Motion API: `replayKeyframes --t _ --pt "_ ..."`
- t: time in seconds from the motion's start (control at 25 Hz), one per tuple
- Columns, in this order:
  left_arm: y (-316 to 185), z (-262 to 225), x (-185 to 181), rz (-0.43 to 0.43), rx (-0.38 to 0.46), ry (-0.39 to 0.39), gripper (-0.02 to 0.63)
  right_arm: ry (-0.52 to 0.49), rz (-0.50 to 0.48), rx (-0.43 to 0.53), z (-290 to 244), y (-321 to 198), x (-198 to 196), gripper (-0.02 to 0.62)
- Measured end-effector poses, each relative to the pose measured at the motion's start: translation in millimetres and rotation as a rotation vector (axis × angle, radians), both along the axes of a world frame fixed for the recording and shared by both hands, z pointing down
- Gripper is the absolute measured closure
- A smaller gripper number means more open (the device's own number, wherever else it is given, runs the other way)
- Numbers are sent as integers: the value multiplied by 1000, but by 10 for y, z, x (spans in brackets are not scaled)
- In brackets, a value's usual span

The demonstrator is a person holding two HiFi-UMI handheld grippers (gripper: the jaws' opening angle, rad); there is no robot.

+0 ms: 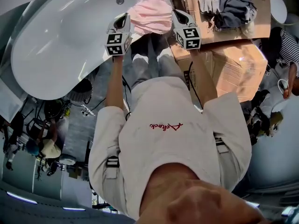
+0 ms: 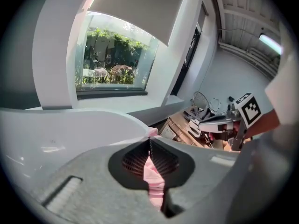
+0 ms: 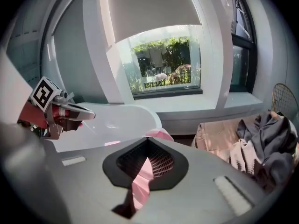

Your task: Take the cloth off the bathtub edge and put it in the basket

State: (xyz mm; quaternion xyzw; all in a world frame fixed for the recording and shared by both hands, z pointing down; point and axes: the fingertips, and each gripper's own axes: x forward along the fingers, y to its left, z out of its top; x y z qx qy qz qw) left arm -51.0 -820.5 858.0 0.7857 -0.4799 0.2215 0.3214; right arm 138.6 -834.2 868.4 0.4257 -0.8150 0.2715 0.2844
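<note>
- Daylight comes through a window (image 2: 112, 62) with green plants behind the glass, set in pale walls above a white bathtub (image 1: 60, 36).
- Just beside the end of the tub stand cardboard boxes (image 1: 233, 64). A heap of dark grey and light clothes (image 1: 231, 6) lies on the upper one.
- A person in a light shirt (image 1: 163, 139) holds both tools out in front, arms stretched side by side towards the tub end.
- The left gripper (image 1: 122, 17) has its jaws together, clamped on the pink cloth (image 1: 152, 13). In the left gripper view a strip of pink runs down between the ribbed pads, and a small tuft shows above their tips.
- The right gripper (image 1: 180, 14) is closed the same way on the same cloth. In its own view a pink fold sits pinched between the pads, and more pink bulges just past them.
- The cloth spans the gap between the two grippers in a bunched, drooping fold. In the head view it lies between the tub's end and the boxes.
- Whether it touches the bathtub rim cannot be told.
- Each gripper shows in the other's view, with its marker cube (image 1: 117, 43) facing the camera.
</note>
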Motion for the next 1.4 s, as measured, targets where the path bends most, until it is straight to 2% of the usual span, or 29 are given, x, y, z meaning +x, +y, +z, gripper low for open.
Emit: replayKeyframes --t 0.36,0.52,0.56,0.6,0.76,0.88,1.04,1.2,1.4 --pt "122 675 187 40 -110 26 602 -3 2 -118 683 186 -102 588" --pt "166 907 354 105 -176 102 439 -76 13 -197 912 208 -120 577" --pt "180 971 391 120 -199 115 388 -103 9 -222 957 215 -137 467" --pt "191 1031 430 136 -219 126 348 -130 1 -246 1000 222 -156 410" --pt "234 1269 588 195 -293 162 211 -191 -23 -310 1176 209 -213 247" --pt "243 1435 701 241 -328 183 101 -235 6 -344 1328 132 -237 144" --pt "276 1655 818 325 -331 142 3 -268 61 -373 1527 -29 -272 83" --pt "251 1840 872 321 -339 125 0 -280 81 -394 1667 -174 -369 75" --pt "251 1994 945 323 -381 155 2 -217 30 -433 1939 -115 -435 86"
